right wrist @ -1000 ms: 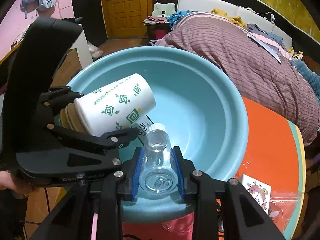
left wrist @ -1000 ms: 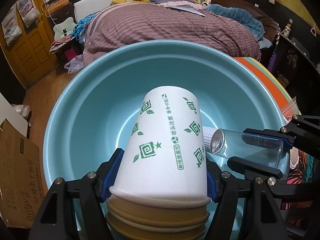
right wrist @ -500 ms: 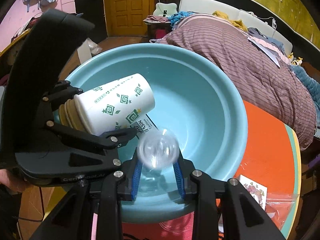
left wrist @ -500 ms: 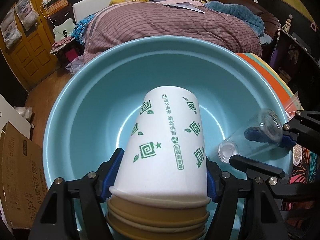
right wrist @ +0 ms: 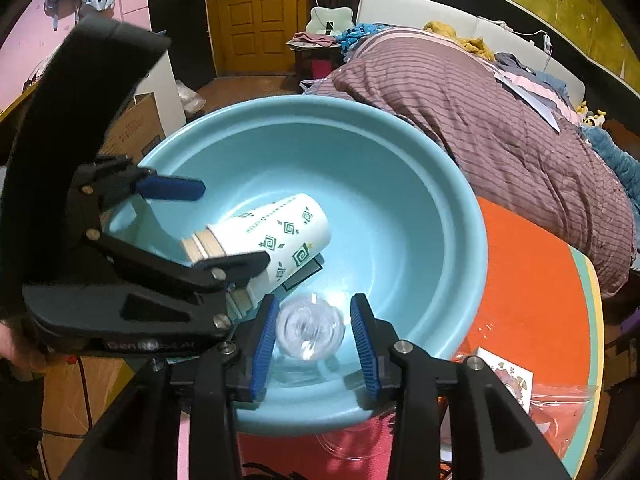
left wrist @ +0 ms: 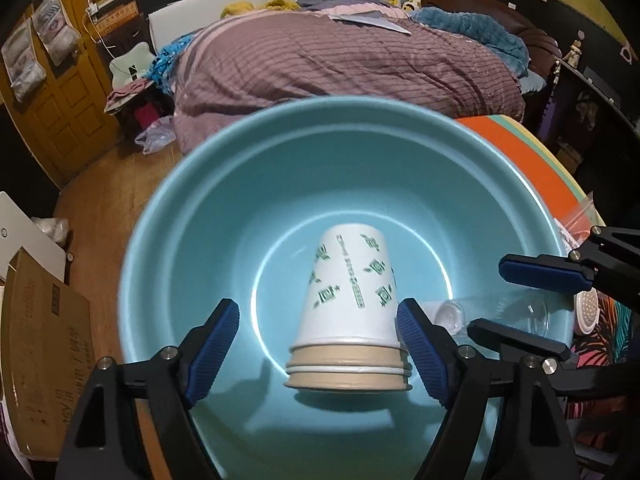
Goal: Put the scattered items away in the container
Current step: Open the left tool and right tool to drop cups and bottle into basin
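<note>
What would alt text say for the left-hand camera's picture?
A stack of paper cups lies released in a teal basin, between the open left gripper jaws, which have just widened. The right gripper hovers over a clear bottle.

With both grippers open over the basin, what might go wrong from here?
1. The stack of white paper cups with green print lies beside the left gripper's right pad; withdrawing could drag it.
2. The clear plastic bottle lies low on the teal plastic basin's near wall between the right gripper's just-opened pads; it may roll.

cups (left wrist: 348,312) in basin (left wrist: 240,184) | bottle (right wrist: 310,330) in basin, beside cups
</note>
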Demonstrator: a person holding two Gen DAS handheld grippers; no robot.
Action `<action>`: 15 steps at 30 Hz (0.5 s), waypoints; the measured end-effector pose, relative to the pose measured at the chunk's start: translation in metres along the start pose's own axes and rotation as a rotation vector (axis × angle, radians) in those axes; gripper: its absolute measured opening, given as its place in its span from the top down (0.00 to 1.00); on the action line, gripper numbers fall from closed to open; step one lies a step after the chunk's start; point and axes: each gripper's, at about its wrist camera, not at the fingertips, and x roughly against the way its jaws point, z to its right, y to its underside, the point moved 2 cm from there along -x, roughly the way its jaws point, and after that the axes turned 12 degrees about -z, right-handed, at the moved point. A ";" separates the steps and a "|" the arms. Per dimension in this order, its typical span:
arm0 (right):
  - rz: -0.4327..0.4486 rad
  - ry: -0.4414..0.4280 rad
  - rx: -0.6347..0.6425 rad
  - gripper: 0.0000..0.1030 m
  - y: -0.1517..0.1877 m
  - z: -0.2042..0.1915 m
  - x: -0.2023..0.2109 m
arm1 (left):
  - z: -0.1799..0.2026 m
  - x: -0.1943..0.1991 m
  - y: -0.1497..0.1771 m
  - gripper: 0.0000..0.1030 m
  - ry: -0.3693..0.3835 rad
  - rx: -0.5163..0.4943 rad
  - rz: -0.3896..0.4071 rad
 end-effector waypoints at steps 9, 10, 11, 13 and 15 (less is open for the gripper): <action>0.049 0.018 -0.014 0.60 -0.002 0.005 0.021 | 0.003 0.014 -0.004 0.16 -0.029 -0.020 0.013; 0.052 0.019 -0.016 0.59 -0.002 0.005 0.022 | 0.004 0.015 -0.003 0.16 -0.031 -0.022 0.012; 0.056 0.021 -0.017 0.59 -0.001 0.006 0.025 | 0.005 0.016 -0.002 0.16 -0.035 -0.021 0.012; 0.060 0.023 -0.020 0.59 0.000 0.006 0.029 | 0.005 0.018 -0.002 0.16 -0.047 -0.008 0.014; 0.062 0.024 -0.022 0.57 0.001 0.005 0.031 | 0.003 0.021 -0.002 0.15 -0.057 0.002 0.013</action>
